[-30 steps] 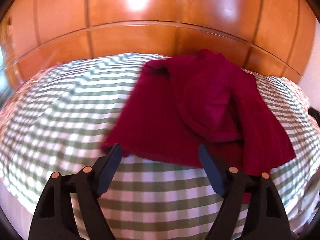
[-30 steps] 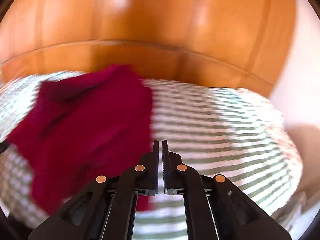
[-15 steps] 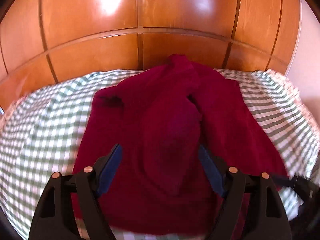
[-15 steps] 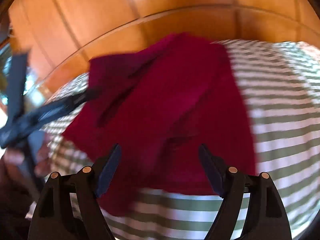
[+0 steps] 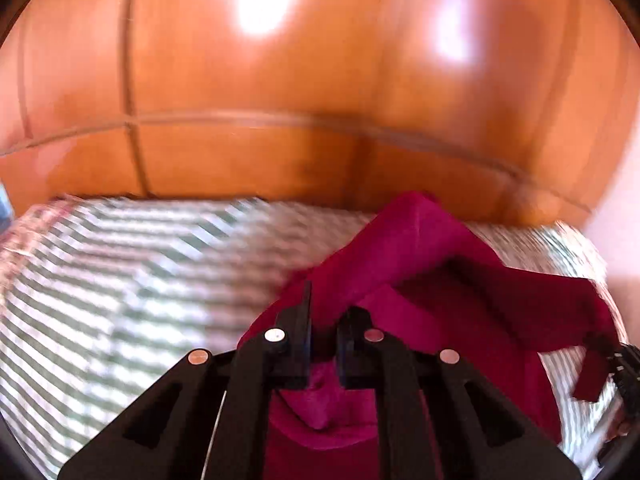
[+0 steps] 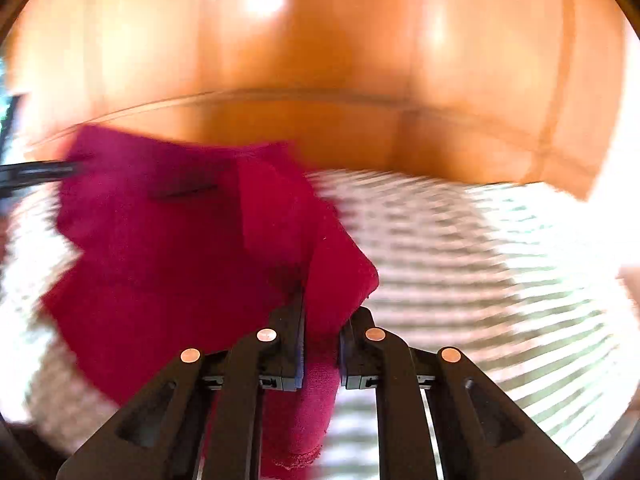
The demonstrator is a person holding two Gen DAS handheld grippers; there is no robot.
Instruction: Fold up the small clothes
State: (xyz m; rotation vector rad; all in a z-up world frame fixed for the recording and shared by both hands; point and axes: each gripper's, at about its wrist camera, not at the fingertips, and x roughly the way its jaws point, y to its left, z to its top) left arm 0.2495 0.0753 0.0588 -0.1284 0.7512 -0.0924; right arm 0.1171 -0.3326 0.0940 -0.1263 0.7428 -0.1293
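Note:
A dark red knit garment [image 5: 424, 240] hangs lifted and stretched between both grippers above the checked bed cover. My left gripper [image 5: 326, 314] is shut on a bunched edge of it, with cloth filling the gap between its fingers. My right gripper [image 6: 324, 314] has its jaws closing on another edge of the garment [image 6: 160, 240], and the fabric is pinched between the pads and hangs below them. The right gripper [image 5: 624, 364] also shows at the right rim of the left wrist view. The left gripper [image 6: 36, 172] shows at the left rim of the right wrist view. Both views are blurred by motion.
The green-and-white checked bed cover [image 5: 120, 280] spreads under the garment, and in the right wrist view the cover [image 6: 460, 260] runs to the right. A glossy wooden headboard [image 5: 280, 80] rises directly behind the bed. A pale wall [image 5: 616, 220] borders the right side.
Both grippers stood open over the flat garment half a second ago; both are now closed on its edges. The garment has come up off the cover, and the left view has swung left.

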